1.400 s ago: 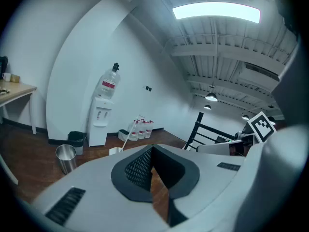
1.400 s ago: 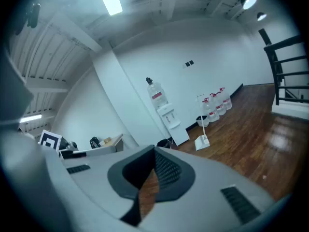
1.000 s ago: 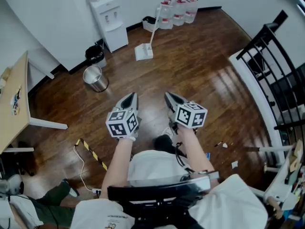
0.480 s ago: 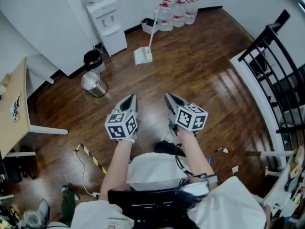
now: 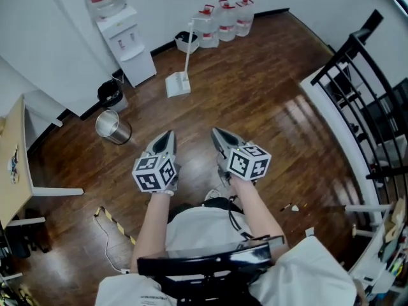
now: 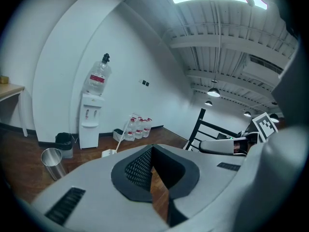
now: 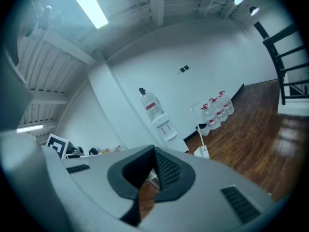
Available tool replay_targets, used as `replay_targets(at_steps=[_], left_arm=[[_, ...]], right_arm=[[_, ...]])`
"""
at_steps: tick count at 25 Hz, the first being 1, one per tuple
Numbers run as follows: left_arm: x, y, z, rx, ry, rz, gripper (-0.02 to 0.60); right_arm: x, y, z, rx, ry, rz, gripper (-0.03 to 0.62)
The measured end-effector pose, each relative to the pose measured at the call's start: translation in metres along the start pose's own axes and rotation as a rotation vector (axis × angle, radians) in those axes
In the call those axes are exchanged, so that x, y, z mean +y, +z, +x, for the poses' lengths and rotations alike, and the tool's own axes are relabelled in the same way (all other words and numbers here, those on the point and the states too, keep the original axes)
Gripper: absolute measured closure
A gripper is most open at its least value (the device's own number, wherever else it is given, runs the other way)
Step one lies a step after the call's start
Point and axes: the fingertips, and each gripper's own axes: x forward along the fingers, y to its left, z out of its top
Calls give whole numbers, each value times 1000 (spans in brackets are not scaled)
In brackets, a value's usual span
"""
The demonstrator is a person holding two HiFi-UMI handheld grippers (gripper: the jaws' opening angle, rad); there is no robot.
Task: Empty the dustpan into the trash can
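Note:
The white dustpan (image 5: 177, 81) with its long upright handle stands on the wood floor ahead, near the wall. It also shows as the dustpan (image 6: 110, 152) in the left gripper view and the dustpan (image 7: 202, 151) in the right gripper view. A steel trash can (image 5: 113, 126) stands to its left, with a black bin (image 5: 109, 93) behind it. My left gripper (image 5: 167, 138) and right gripper (image 5: 217, 134) are held side by side in front of me, pointing toward the dustpan and well short of it. Both are shut with nothing between the jaws.
A water dispenser (image 5: 124, 43) and several water bottles (image 5: 220, 18) stand against the far wall. A black railing (image 5: 357, 75) runs along the right. A table edge (image 5: 9, 171) is at the left, a striped cable (image 5: 115, 222) lies on the floor, and small scraps (image 5: 290, 207) lie at the right.
Both grippers have been carried forward together. The dustpan and trash can now sit closer and further left in the head view. The jaws stayed shut.

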Motion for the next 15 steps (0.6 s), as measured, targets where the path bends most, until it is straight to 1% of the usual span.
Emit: replay_targets(at_steps=[6,12,14,15], left_arm=[[-23,2,37,21,-2,16,583],[-13,14,73,30,-3,9,583],[-6,18,89,33,-5,6,583],[-1,22,101,34,-7,4,583]], right_arm=[[-27,23,1,-5,10,-11,574],[-44,37,35,13,9,-29,569],[-54,43,50,16,2,-26,525],[-61,48,60,16,-1,-24,519]])
